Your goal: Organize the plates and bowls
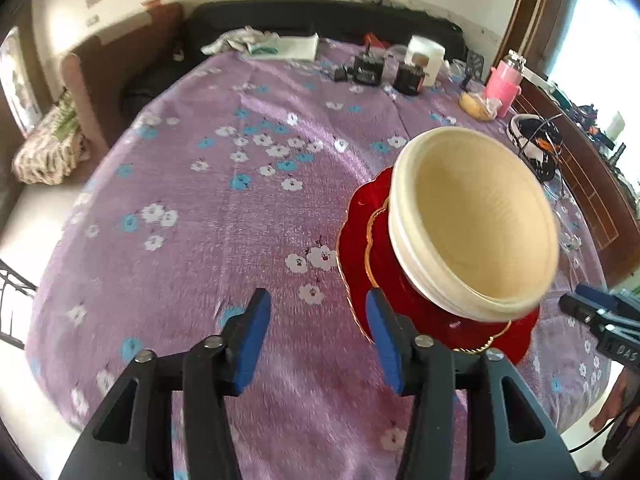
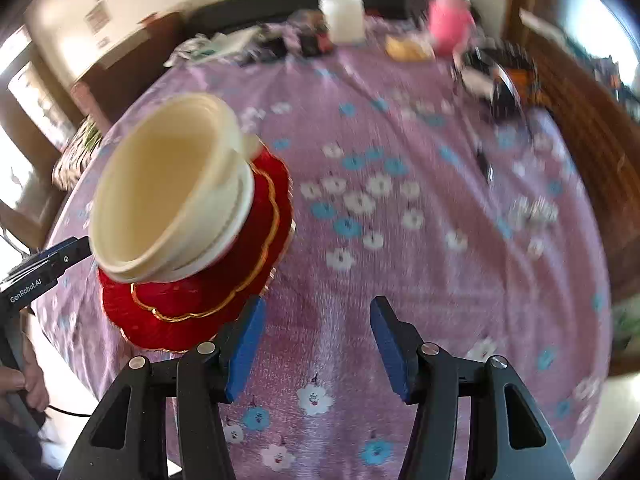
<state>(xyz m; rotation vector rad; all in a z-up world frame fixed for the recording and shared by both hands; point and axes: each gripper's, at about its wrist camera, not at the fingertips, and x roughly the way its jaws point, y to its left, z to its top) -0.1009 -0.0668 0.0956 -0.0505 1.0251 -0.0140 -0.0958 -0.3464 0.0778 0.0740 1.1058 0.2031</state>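
The cream bowls (image 1: 476, 224), nested and standing on the red plates (image 1: 360, 240), sit right of centre in the left view, on the table's purple floral cloth (image 1: 240, 200). Both the left gripper (image 1: 316, 340) and right gripper (image 2: 316, 346) have released fingers, grasping nothing. The stack looks top-heavy (soft cloth beneath); a brush from the nearby fingers could topple it.

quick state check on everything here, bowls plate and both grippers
cream bowls: nested together, upright, stacked on the red plate
red plate: flat on the purple floral cloth, under the bowls
left gripper: open, holding nothing, beside the plate
right gripper: open, holding nothing, beside the plate
pink bottle: upright at the far edge, cap on
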